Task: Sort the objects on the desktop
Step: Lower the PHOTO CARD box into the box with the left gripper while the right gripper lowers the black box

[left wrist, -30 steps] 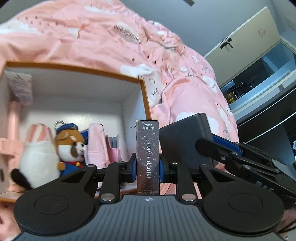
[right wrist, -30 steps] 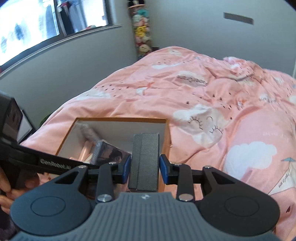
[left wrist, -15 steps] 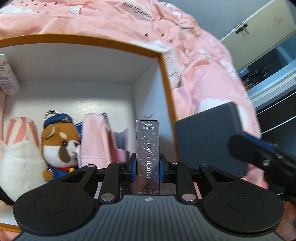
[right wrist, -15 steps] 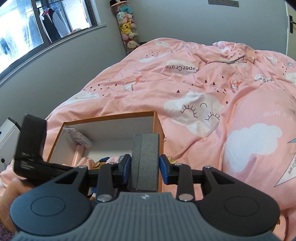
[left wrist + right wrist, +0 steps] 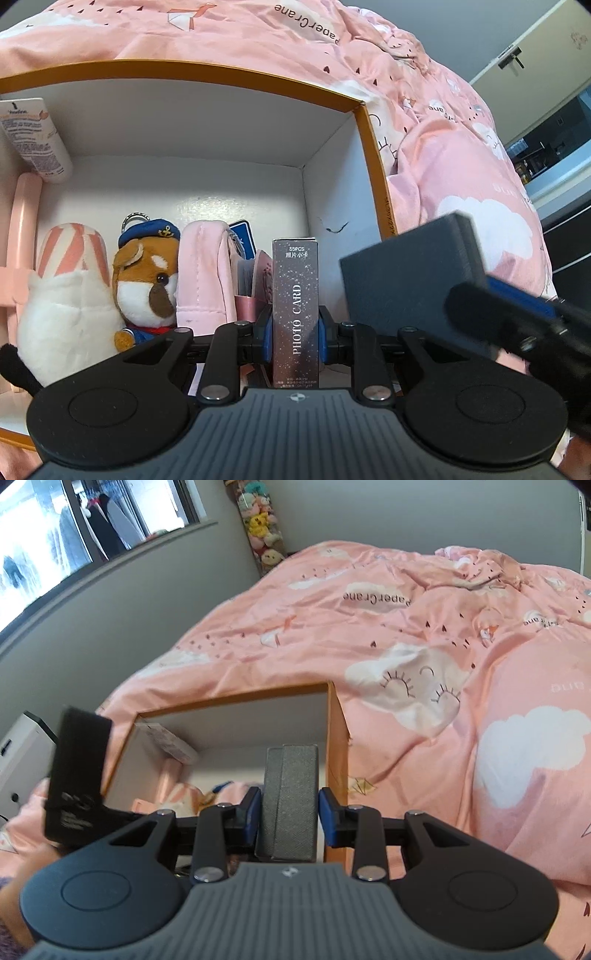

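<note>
photo card box [image 5: 294,314] clamped upright between left gripper [image 5: 294,336] jaws.

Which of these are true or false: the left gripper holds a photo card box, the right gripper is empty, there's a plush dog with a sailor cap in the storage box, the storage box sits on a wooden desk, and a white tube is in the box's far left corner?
1. The left gripper holds the photo card box. True.
2. The right gripper is empty. False: it is shut on a dark grey case.
3. A plush dog in a sailor cap is in the storage box. True.
4. The storage box sits on a wooden desk. False: it sits on a pink duvet.
5. A white tube is in the far left corner. True.
</note>
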Demonstrator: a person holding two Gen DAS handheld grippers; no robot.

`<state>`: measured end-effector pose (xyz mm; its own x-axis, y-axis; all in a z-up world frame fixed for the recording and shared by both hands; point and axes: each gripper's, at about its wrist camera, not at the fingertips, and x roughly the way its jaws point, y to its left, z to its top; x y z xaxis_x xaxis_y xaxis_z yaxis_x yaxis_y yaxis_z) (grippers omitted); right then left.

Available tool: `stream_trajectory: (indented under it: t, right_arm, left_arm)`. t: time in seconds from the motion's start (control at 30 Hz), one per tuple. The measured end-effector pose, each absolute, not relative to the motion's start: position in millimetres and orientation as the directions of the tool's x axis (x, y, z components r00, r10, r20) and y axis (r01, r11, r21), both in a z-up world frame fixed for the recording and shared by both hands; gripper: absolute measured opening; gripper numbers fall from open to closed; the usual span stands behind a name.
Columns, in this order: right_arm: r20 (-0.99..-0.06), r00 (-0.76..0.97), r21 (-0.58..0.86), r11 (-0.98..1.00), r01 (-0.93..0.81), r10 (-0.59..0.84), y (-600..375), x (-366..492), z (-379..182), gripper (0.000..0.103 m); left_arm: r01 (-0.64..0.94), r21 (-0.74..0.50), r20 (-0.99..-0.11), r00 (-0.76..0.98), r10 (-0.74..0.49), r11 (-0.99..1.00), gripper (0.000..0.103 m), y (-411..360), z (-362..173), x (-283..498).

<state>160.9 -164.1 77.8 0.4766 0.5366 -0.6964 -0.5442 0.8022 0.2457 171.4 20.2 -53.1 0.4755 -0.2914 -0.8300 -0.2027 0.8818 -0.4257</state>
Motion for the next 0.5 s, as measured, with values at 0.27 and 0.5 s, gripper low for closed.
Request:
stream_trajectory:
  t: [0.27,0.5]
  right_arm:
    - [-0.741,0.483,0.163,0.823,-0.545,0.466,-149,158,56,0.036]
    - [-0.756,0.472,0.163,0.828,-0.537,0.455,-147,160,43,0.036]
  left_arm:
    - [-0.224,-0.462,-0.822,0.472,-0.319,0.858,0.026,30,-56,174]
    - [-0.235,-0.502,-0.807,0.473,-0.353,0.832,0.027,36,-61,177]
